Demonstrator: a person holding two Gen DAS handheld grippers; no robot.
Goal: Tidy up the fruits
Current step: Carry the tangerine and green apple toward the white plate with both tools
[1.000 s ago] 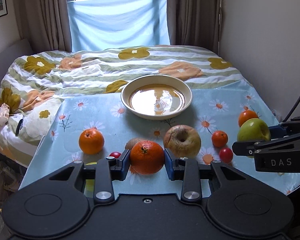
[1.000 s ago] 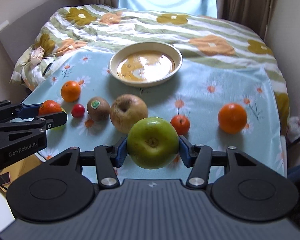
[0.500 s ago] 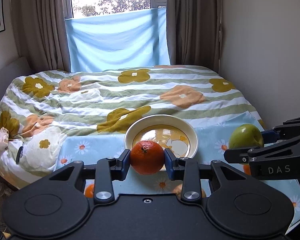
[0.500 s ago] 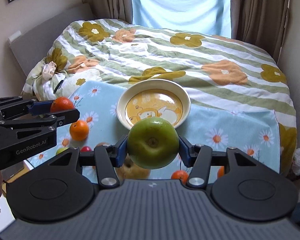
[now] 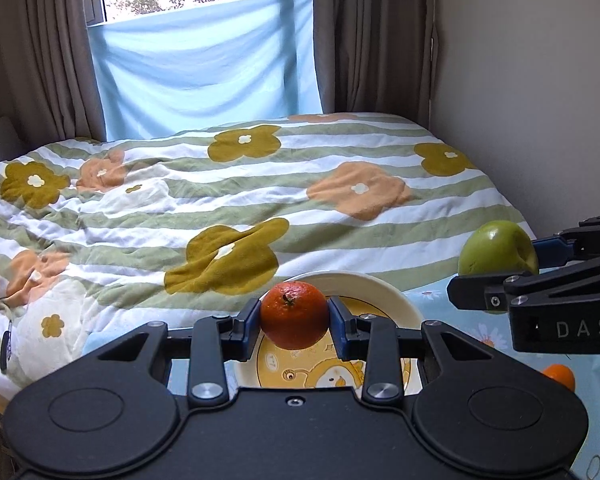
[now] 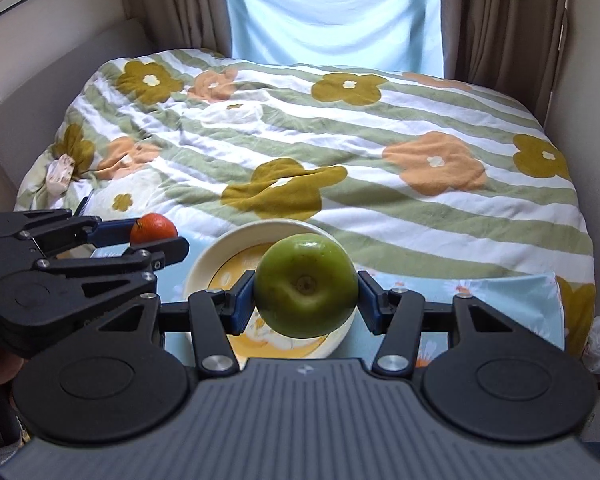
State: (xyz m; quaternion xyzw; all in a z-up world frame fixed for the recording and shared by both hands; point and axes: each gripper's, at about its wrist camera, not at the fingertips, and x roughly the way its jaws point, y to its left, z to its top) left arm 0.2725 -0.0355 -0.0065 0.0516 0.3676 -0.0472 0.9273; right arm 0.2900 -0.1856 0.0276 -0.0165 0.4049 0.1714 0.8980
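left wrist view: left gripper (image 5: 294,316) is clamping an orange (image 5: 294,314) above the cream bowl (image 5: 396,304), which is sitting on the daisy cloth (image 5: 496,340). right gripper (image 5: 500,256) is gripping a green apple (image 5: 496,254) just to the right.

right wrist view: right gripper (image 6: 306,292) is squeezing the green apple (image 6: 306,286) over the bowl (image 6: 204,264); left gripper (image 6: 156,236) is pinching the orange (image 6: 154,228) beside the bowl's left rim.
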